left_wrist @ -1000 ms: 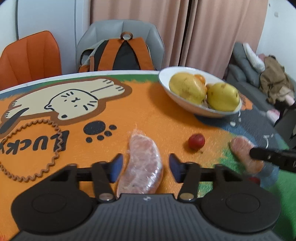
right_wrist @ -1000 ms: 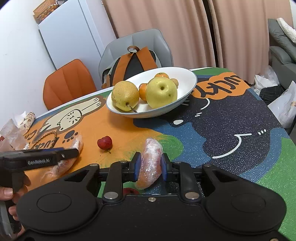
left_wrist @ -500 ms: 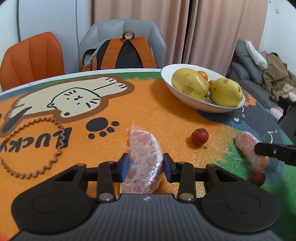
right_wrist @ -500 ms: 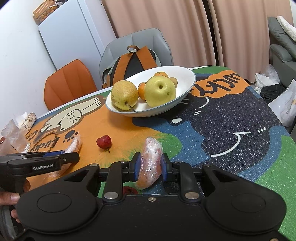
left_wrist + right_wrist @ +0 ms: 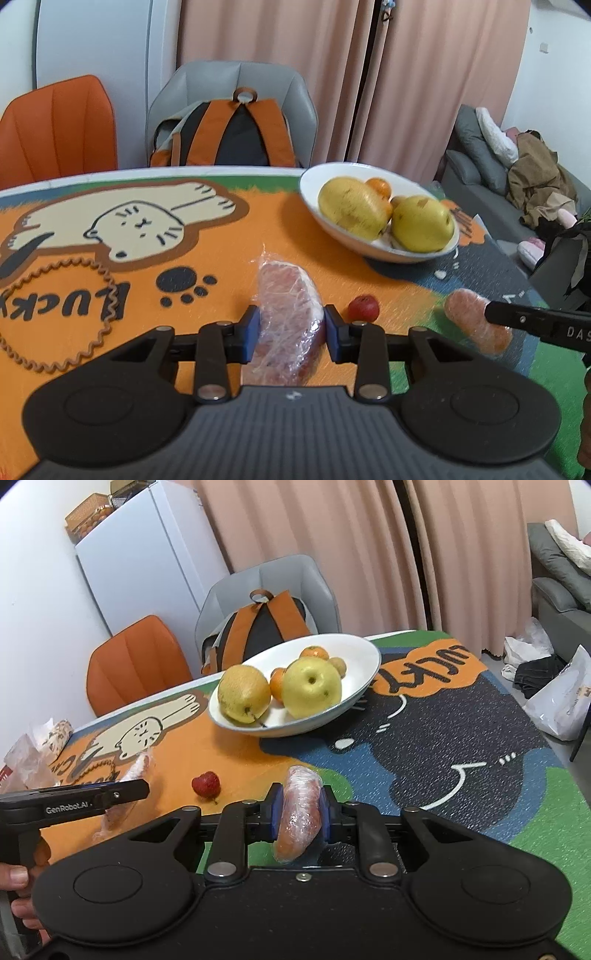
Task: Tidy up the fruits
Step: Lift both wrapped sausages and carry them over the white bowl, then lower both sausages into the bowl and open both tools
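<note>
My left gripper [image 5: 290, 328] is shut on a pink fruit wedge in cling film [image 5: 286, 295], lifted a little above the mat. My right gripper [image 5: 301, 812] is shut on a second wrapped orange-pink wedge [image 5: 299, 805], also seen in the left wrist view [image 5: 476, 325]. A white bowl [image 5: 365, 668] holds two yellow pears [image 5: 243, 694] [image 5: 312, 686] and small oranges [image 5: 314, 652]; it stands ahead of both grippers and shows in the left wrist view [image 5: 314, 192]. A strawberry [image 5: 206, 783] lies on the mat between the grippers, and shows in the left wrist view [image 5: 364, 307].
A cartoon cat mat [image 5: 129, 225] covers the table. An orange chair [image 5: 59, 129] and a grey chair with a backpack [image 5: 229, 136] stand behind it. Plastic bags [image 5: 29, 753] lie at the table's left edge. A sofa [image 5: 480, 162] is at the right.
My left gripper has closed on the wrapped wedge and raised it. My right gripper has kept its hold on the other wedge and lifted slightly.
</note>
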Demonstrator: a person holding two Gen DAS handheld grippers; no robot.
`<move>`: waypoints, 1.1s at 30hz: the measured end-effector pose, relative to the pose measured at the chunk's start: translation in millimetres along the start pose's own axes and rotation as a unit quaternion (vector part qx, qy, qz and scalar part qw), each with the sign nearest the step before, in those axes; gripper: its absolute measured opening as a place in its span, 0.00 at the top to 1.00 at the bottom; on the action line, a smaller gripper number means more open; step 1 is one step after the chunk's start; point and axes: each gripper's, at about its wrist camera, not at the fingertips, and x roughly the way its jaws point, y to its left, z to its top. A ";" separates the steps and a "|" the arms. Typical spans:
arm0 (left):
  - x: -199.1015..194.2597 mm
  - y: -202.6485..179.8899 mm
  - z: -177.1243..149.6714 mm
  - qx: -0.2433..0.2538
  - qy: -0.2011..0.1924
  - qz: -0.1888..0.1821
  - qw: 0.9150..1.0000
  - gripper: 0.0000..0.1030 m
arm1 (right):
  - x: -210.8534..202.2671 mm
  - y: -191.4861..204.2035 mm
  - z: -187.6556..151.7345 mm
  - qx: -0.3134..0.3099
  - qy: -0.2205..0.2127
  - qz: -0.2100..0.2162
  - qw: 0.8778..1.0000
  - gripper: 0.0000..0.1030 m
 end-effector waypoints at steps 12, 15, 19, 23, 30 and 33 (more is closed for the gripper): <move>-0.9 -23.8 30.1 0.011 -0.023 -0.018 1.000 0.66 | -8.8 -13.4 27.5 0.006 -0.032 -0.008 0.999 0.82; 1.9 -29.9 37.1 0.013 -0.026 -0.022 0.999 0.66 | -10.2 -17.8 39.0 0.007 -0.042 -0.011 0.999 0.82; 7.6 -36.6 46.7 0.016 -0.030 -0.026 0.999 0.66 | -7.8 -23.5 53.4 0.007 -0.053 -0.013 0.998 0.82; 13.3 -41.7 57.5 0.018 -0.033 -0.028 0.999 0.66 | -1.7 -28.3 65.4 0.008 -0.058 -0.013 0.998 0.82; 25.9 -46.2 72.6 0.016 -0.025 -0.035 0.999 0.83 | 13.0 -33.1 86.9 0.007 -0.063 -0.015 0.998 0.82; 36.5 -47.2 74.7 0.019 -0.019 -0.034 0.999 0.83 | 23.4 -34.1 94.8 0.004 -0.063 -0.017 0.998 0.82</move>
